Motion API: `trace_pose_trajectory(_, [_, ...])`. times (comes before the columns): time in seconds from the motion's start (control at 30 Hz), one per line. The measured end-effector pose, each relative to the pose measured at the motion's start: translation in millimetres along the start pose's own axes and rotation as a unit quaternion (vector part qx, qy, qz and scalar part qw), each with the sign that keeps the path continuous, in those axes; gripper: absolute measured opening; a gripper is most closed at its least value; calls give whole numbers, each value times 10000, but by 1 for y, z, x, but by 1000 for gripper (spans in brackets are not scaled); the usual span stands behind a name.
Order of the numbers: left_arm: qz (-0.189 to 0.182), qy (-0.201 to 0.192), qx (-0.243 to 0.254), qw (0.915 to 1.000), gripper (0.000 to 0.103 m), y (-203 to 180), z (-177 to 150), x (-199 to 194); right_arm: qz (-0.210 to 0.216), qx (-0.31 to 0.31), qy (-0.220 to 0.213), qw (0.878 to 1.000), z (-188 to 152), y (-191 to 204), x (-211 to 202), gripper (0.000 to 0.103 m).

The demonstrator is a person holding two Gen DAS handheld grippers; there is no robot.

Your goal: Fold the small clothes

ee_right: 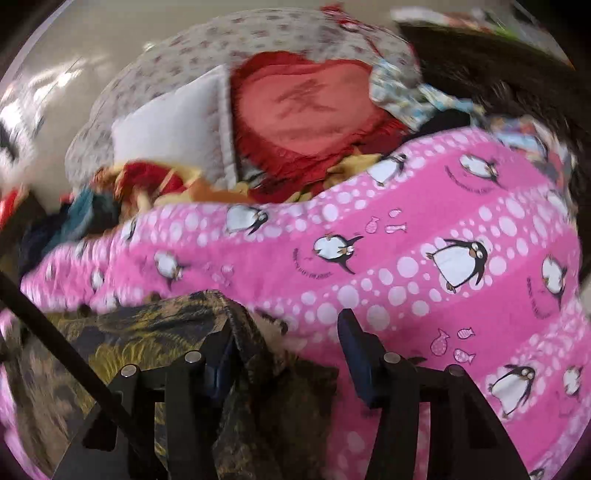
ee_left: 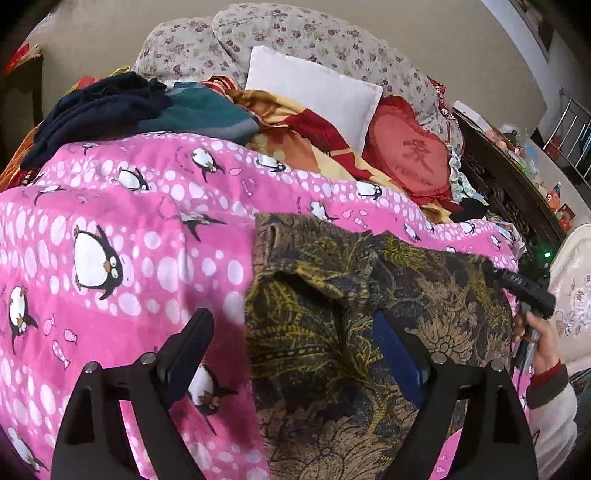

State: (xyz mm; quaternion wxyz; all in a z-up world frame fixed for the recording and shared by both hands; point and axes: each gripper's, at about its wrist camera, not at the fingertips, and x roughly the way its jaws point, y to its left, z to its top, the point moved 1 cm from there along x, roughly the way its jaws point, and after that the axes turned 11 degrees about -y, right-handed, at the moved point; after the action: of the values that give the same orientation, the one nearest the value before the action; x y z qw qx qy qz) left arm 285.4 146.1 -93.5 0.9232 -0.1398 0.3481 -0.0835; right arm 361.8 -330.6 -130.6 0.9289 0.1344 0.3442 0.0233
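The brown and yellow leaf-patterned garment [ee_left: 354,306] lies on the pink penguin-print blanket [ee_left: 122,236] that covers the bed, its far edge humped into a loose fold and its near part running out of the bottom of the left wrist view. The left tool [ee_left: 291,328] hovers with its fingers spread wide: one finger is over bare pink blanket, the other over the garment, and nothing is between them. Whether either tip touches the cloth cannot be told.

At the right edge of that view the right tool [ee_left: 517,284] reaches the garment's far corner, with the person's hand [ee_left: 535,332] below it; only part of each is visible, cut off by the frame.

The right wrist view is smeared by motion blur. There the right tool [ee_right: 288,339] has its fingers apart, with a raised ridge of the garment [ee_right: 155,332] rising beside the left finger; whether that finger presses the cloth is unclear. A dark thin strap or cable [ee_right: 66,350] crosses the lower left, its ends out of sight.

Behind the blanket are a white square pillow [ee_left: 314,96], a red heart-shaped cushion [ee_left: 410,155], a floral quilt [ee_left: 288,33] and a heap of dark blue and teal clothes [ee_left: 129,107], all partly hidden by one another.
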Motion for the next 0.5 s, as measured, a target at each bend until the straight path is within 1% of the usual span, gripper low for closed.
trace_pose_trajectory(0.03, [29,-21,59,10000,87,1,0,-1,-68,-72,-107,9999,2,1,-7,57])
trace_pose_trajectory(0.1, [47,-42,65,10000,87,4,1,-3,-211,-290,-280,9990,5,3,-16,64])
trace_pose_trajectory(0.13, [23,-38,21,10000,87,6,1,-2,-178,-262,-312,9990,7,0,-22,67])
trace_pose_trajectory(0.23, [22,31,4,10000,89,7,1,3,546,441,-27,9975,11,-13,-32,67])
trace_pose_trajectory(0.27, [59,17,74,10000,89,6,1,5,576,447,-14,9973,11,-12,-34,67])
trace_pose_trajectory(0.33, [147,-20,204,9997,89,2,1,10,499,116,-27,9987,5,-6,-37,67])
trace_pose_trajectory(0.4, [167,5,321,9993,89,-4,1,16,624,-87,110,9980,-1,4,-30,67])
trace_pose_trajectory(0.47, [254,-12,435,9987,89,-10,3,21,584,-227,171,9979,-7,11,-19,67])
trace_pose_trajectory(0.5, [259,-43,499,9984,89,-14,5,22,564,-246,179,9979,-8,13,-15,65])
